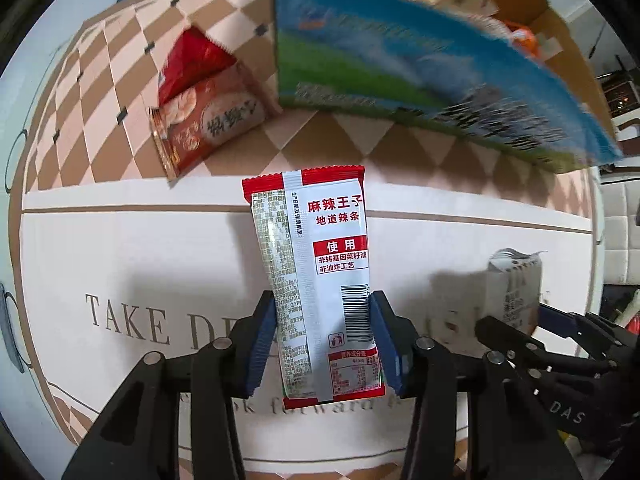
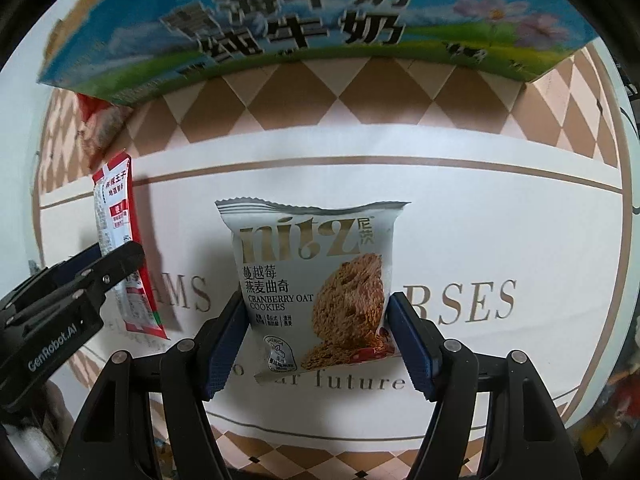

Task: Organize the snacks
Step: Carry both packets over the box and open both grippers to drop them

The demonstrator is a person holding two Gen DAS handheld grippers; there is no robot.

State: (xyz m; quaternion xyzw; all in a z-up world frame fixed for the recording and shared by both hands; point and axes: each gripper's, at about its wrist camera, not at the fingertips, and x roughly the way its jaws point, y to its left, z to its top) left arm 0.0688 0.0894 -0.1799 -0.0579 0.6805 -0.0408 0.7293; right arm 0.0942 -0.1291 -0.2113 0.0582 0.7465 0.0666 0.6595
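Note:
My left gripper (image 1: 323, 344) is shut on a red and white spicy-strip packet (image 1: 320, 276) and holds it above the tablecloth; the packet also shows in the right wrist view (image 2: 120, 240). My right gripper (image 2: 318, 340) is shut on a silver cranberry oat cookie pack (image 2: 316, 280), which shows at the right of the left wrist view (image 1: 516, 288). A blue and green milk carton box (image 1: 420, 80) stands behind, open at the top with snacks inside; its side fills the top of the right wrist view (image 2: 300, 24).
A red snack bag (image 1: 200, 108) lies on the checkered tablecloth (image 1: 120, 80) left of the box. The cloth has a white lettered panel (image 2: 480, 240) under both grippers. The left gripper body (image 2: 60, 292) sits left of the right one.

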